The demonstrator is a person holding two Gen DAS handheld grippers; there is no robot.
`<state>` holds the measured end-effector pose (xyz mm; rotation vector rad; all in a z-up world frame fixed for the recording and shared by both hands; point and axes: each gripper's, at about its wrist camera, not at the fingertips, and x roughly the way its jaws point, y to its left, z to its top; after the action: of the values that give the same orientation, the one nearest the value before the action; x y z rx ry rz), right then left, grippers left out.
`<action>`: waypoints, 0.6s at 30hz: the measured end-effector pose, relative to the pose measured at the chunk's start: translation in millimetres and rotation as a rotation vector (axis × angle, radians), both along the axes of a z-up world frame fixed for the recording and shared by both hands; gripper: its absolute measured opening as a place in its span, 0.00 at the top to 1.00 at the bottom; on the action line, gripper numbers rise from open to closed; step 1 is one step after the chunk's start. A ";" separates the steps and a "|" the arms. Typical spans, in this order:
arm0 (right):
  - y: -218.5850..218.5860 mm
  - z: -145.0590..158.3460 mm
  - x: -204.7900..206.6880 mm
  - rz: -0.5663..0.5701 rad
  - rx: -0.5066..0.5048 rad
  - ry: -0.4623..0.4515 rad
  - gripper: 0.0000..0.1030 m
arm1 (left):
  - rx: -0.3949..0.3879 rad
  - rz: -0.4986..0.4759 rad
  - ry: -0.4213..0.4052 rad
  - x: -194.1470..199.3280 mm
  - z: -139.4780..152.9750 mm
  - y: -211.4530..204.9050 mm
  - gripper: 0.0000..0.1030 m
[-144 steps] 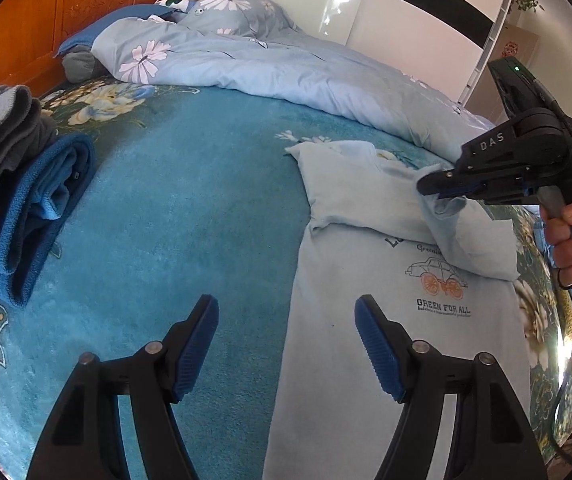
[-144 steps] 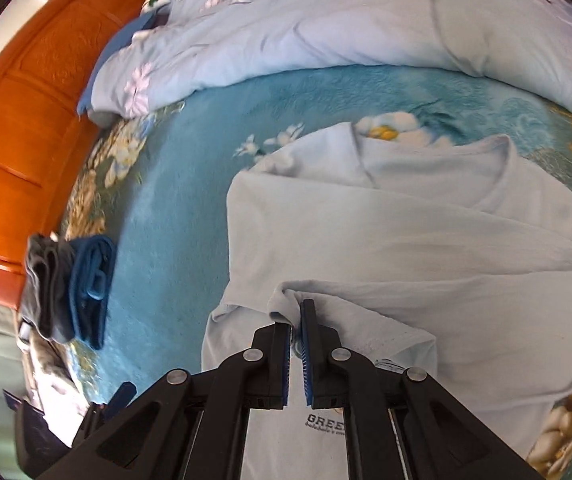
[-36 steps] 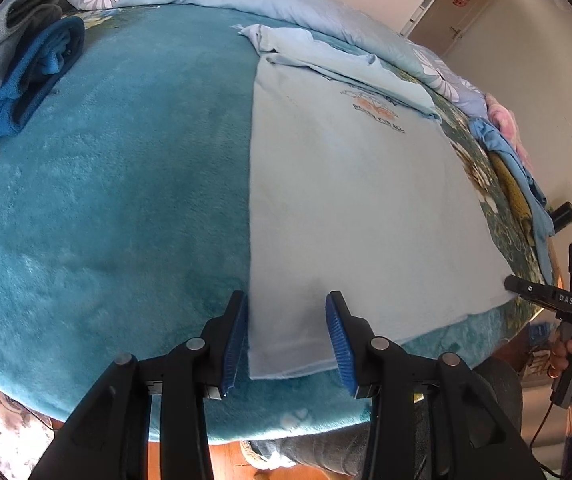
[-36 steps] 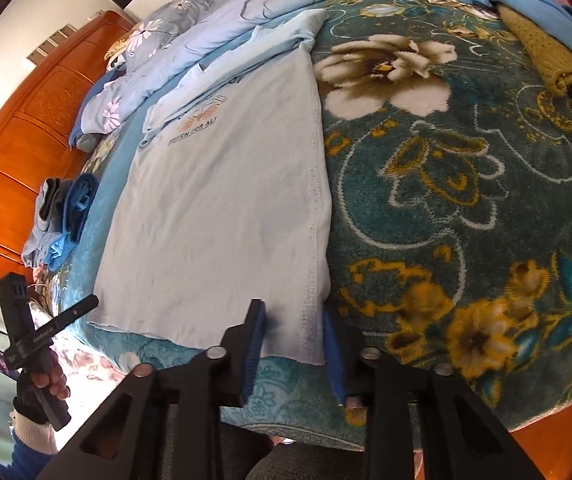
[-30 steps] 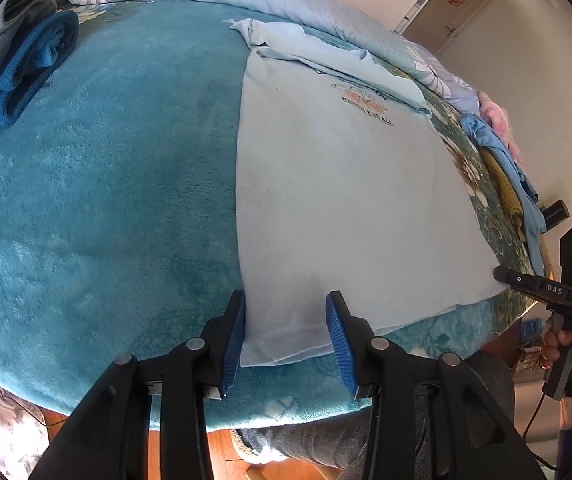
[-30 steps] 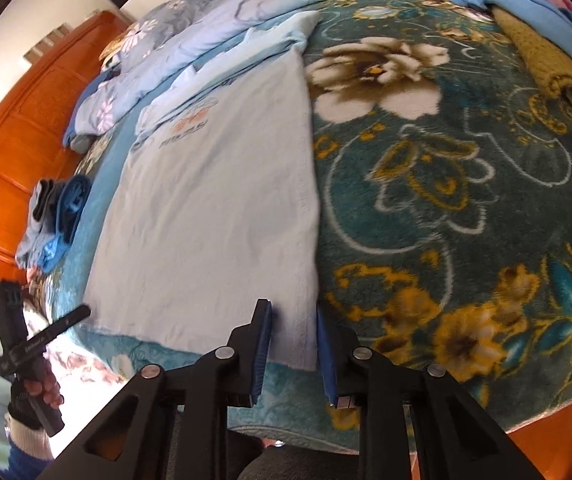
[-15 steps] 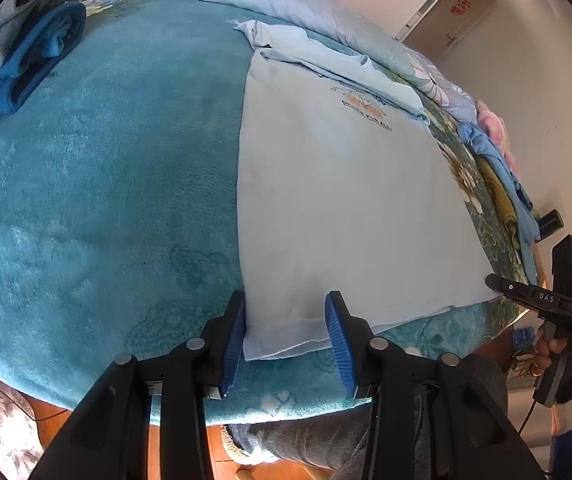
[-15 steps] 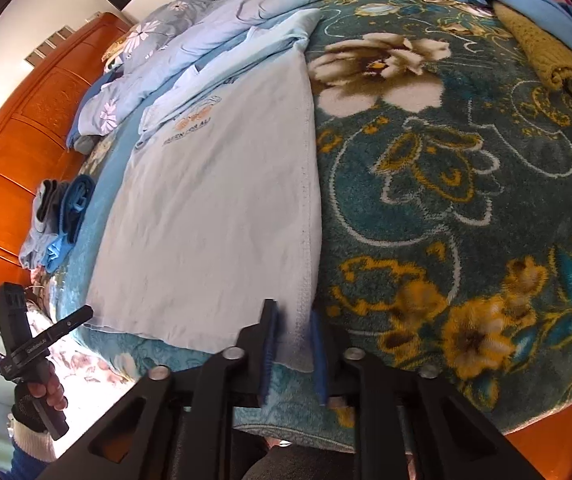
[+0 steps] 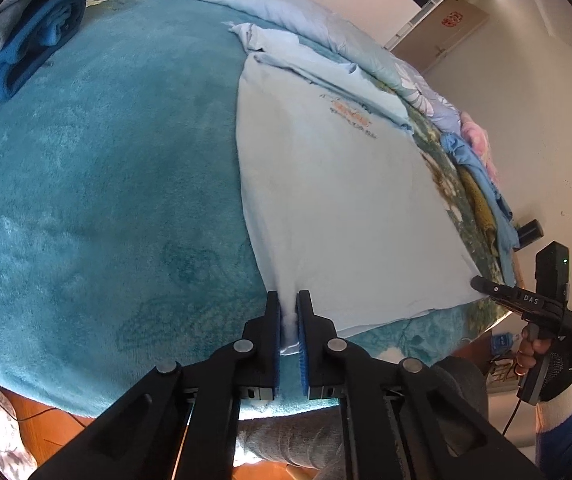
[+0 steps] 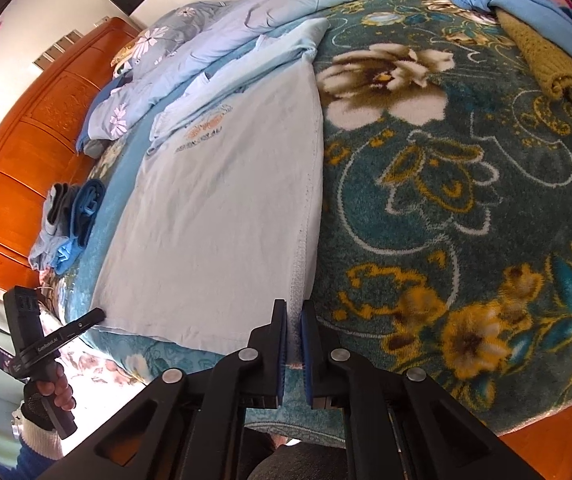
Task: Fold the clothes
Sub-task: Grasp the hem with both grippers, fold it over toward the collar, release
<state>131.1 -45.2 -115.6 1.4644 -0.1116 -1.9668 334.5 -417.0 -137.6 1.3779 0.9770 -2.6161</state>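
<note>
Light blue T-shirt (image 9: 342, 200) spread flat on teal floral blanket (image 9: 98, 184), filling centre of both frames, sleeves folded in over chest print at upper centre of left wrist view. Bottom hem nearest cameras, running along blanket edge.

Left gripper (image 9: 288, 320) at lower centre of left wrist view, jaws closed, blue pads pinching one bottom hem corner of T-shirt, cloth bunched between them. Right gripper (image 10: 294, 326) at lower centre of right wrist view, jaws clamped together on the other bottom hem corner, stitched side seam running up from pads.

In left wrist view, right gripper seen again at right edge, tip touching far hem corner, held by gloved hand (image 9: 538, 360). In right wrist view, left gripper at lower left, tip at the opposite hem corner, hand (image 10: 52, 390) on its handle.

Folded stack of blue and grey clothes (image 9: 18, 40) at upper left of left wrist view, well apart from T-shirt. Pale blue floral duvet (image 10: 246, 16) heaped along top of right wrist view. Mustard knit garment (image 10: 546, 64) and blue garment (image 10: 526, 4) at upper right. Orange wooden headboard (image 10: 26, 148) at left.
</note>
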 end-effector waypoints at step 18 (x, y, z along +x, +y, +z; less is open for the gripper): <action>-15.1 58.0 -46.5 0.009 -0.152 0.080 0.94 | -0.026 0.021 0.214 -42.2 68.1 -31.5 0.94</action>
<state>84.5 -60.2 -57.7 1.2848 -0.2137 -1.9614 292.3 -448.6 -69.5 1.0929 0.9675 -2.7930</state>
